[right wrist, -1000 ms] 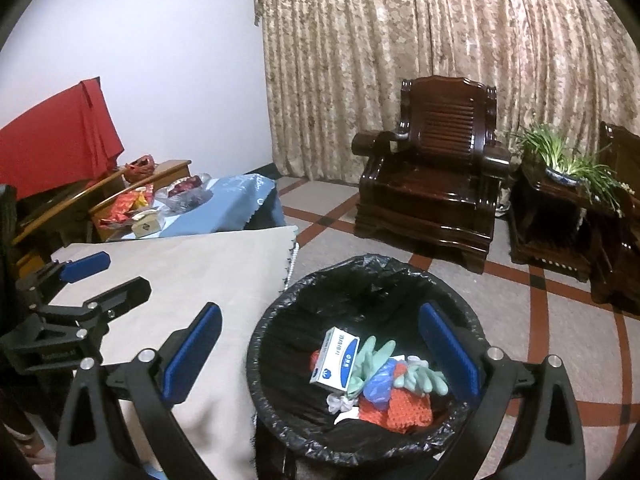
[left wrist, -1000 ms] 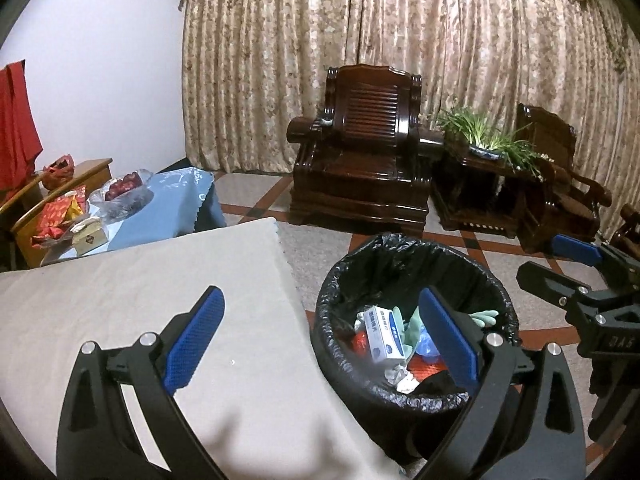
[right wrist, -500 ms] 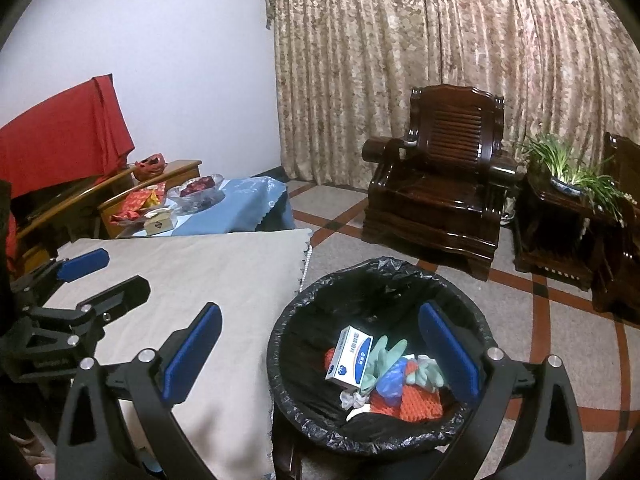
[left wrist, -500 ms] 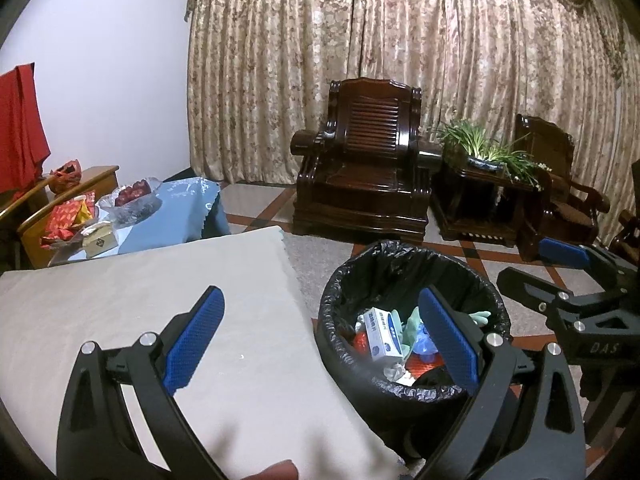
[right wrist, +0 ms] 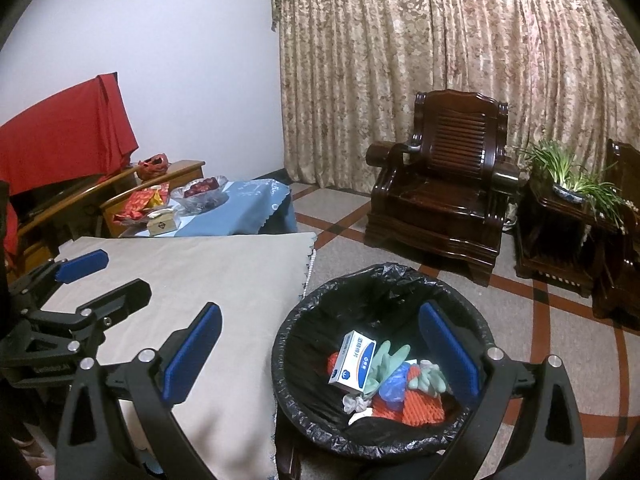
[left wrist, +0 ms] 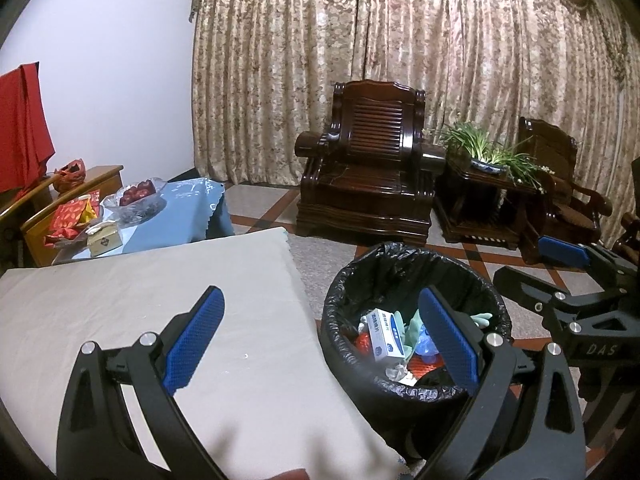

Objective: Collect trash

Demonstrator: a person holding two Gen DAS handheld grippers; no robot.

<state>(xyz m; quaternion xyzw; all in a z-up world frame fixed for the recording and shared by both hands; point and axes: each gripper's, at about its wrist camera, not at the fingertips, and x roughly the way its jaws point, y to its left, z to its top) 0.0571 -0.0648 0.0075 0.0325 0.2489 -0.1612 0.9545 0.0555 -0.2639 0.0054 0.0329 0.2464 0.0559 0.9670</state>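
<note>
Trash bin (right wrist: 384, 436) below right gripper (right wrist: 320, 350), jaws spread, empty

A round trash bin (right wrist: 288, 364) lined with a black plastic bag (left wrist: 404, 264) stands on the floor, just beside the edge of the desk (left wrist: 160, 288), which is covered in a beige cloth. The bag's crinkled rim is folded over the bin's lip. Inside lies the collected trash: a white and blue carton (right wrist: 353, 361) leaning tilted against the pile, pale green rubber gloves (right wrist: 386, 360) draped beside it, a crumpled blue plastic piece (right wrist: 394, 386), an orange-red foam net (right wrist: 420, 410) at the front, and a small wad of white wrapping (right wrist: 354, 402) below the carton.
</note>
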